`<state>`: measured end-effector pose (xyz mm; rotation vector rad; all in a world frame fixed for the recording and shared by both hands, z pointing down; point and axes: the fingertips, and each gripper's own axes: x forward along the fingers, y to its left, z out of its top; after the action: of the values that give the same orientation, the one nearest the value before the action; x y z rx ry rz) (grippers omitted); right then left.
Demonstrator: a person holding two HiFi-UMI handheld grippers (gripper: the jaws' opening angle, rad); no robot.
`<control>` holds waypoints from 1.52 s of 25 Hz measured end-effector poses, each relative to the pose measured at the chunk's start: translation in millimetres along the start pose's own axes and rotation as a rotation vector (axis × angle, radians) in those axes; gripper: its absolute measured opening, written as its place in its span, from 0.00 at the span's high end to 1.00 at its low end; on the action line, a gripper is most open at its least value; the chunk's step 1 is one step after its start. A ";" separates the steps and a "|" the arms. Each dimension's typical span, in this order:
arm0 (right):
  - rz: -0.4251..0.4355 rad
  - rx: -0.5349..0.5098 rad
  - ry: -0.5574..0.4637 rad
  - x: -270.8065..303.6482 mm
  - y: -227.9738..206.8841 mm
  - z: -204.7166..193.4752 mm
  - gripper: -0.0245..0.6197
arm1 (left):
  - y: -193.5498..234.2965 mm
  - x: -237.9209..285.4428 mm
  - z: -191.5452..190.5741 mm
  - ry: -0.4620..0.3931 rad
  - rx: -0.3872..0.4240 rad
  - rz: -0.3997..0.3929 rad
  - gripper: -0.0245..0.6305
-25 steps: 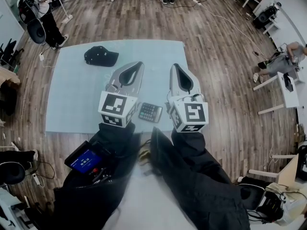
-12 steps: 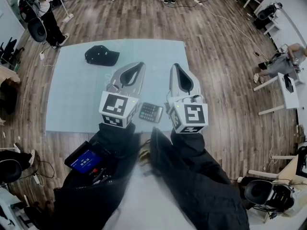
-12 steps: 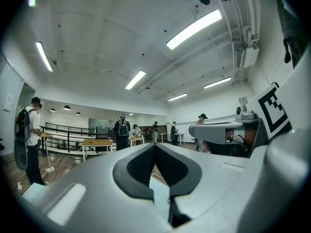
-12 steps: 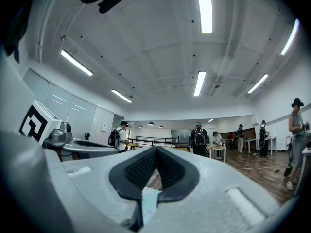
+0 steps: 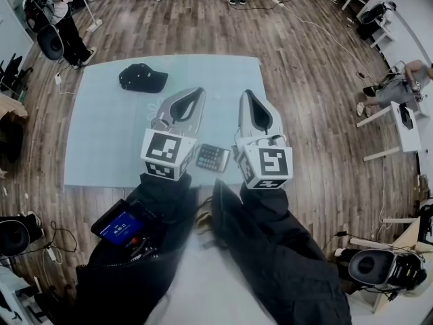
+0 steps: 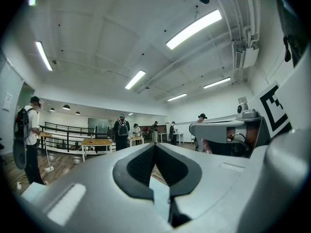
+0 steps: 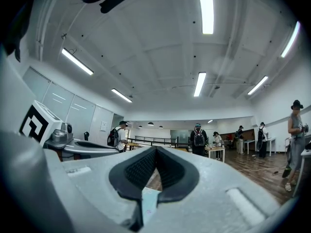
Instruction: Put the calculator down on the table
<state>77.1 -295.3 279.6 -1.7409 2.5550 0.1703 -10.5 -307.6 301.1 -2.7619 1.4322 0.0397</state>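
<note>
Left gripper (image 6: 155,145): jaws fully together, black ribbed pads meeting at the tips, nothing between them. Right gripper (image 7: 156,149): same, closed and empty. Both point roughly level and side by side, tips apart from each other.

Dark grey rectangular calculator (image 5: 212,158) lies flat on the pale blue-green square tabletop (image 5: 108,134), close to its near edge. Relative to the jaws it sits behind both sets of tips, in the gap between the two gripper bodies, just beside their marker cubes. Neither pair of jaws is on it.

Black fabric cap (image 5: 142,78) is on the same tabletop, ahead of the left jaws and off to their left, well apart from them.
</note>
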 end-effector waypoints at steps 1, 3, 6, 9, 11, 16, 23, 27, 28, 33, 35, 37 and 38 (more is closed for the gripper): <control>-0.001 -0.002 0.000 -0.3 -0.5 0.8 0.97 | -0.3 0.3 0.3 0.001 -0.001 -0.001 0.96; -0.003 -0.001 0.001 -0.7 -1.5 1.9 0.97 | -0.6 0.7 0.4 0.005 -0.003 -0.001 0.96; -0.001 0.000 0.002 -1.4 -1.0 2.0 0.97 | -1.4 1.0 -0.4 0.009 -0.008 -0.003 0.96; -0.002 -0.004 0.003 -2.0 -0.8 0.5 0.97 | -1.8 1.4 -2.3 0.011 -0.009 -0.006 0.96; -0.005 -0.004 0.003 -2.7 -1.4 -0.2 0.97 | -0.5 1.3 -4.6 0.013 0.000 -0.003 0.96; -0.003 -0.003 0.001 -2.8 -1.0 -0.3 0.97 | -2.4 1.7 -3.9 0.016 -0.017 -0.009 0.96; -0.015 0.009 0.006 -4.2 -1.8 -2.3 0.97 | -1.4 -0.3 -7.0 0.020 -0.016 -0.008 0.96; -0.003 0.007 -0.005 -3.7 0.1 -0.8 0.97 | -1.2 -0.6 -5.1 0.018 -0.011 -0.005 0.96; -0.002 0.007 -0.005 -3.6 0.2 -0.9 0.97 | -1.3 -0.7 -5.2 0.019 -0.011 -0.006 0.96; -0.004 0.001 -0.007 -2.7 -2.3 2.1 0.97 | -3.3 2.3 -1.6 0.017 -0.006 -0.013 0.96; -0.001 -0.002 -0.010 -2.3 -2.2 3.5 0.97 | -4.4 3.2 -0.2 0.017 -0.004 -0.015 0.96; 0.002 -0.004 -0.009 -2.0 -1.6 3.7 0.97 | -4.8 3.8 0.4 0.017 -0.004 -0.015 0.96; 0.002 -0.004 -0.008 -1.9 -1.7 3.5 0.97 | -5.0 4.0 0.7 0.016 -0.004 -0.016 0.96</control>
<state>79.2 -293.8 276.2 -1.7358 2.5528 0.1818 -4.1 -308.0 300.3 -2.7826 1.4157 0.0197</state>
